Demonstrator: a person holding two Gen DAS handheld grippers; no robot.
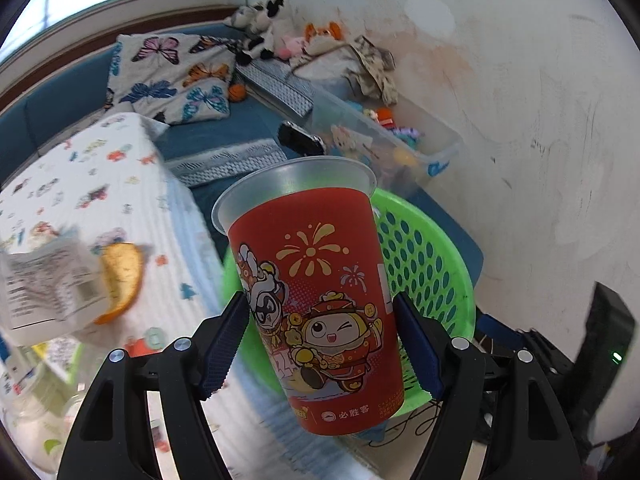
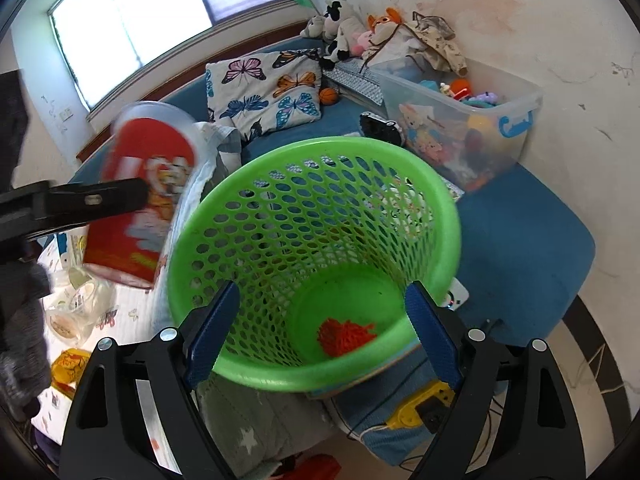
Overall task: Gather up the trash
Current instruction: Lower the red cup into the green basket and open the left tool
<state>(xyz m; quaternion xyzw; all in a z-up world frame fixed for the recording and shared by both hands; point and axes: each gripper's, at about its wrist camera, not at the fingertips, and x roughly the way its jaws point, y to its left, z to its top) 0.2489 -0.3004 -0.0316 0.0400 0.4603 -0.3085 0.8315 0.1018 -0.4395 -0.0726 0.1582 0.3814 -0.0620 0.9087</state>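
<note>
Left gripper (image 1: 322, 344), fingers clamped on the red cup (image 1: 316, 300), is nearing the green basket (image 2: 440, 216); right gripper (image 2: 322, 332), fingers apart, is empty; best released squarely over the rim

There was one red cup (image 1: 320, 300), one green basket (image 2: 312, 240), one clear toy box (image 2: 472, 132) and one butterfly pillow (image 2: 264, 88).

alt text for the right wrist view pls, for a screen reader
The open right gripper looks down into a green mesh basket with a red net scrap on its bottom. At left, the left gripper holds a red printed cup beside the rim. Behind are a butterfly pillow and a clear toy bin.
</note>
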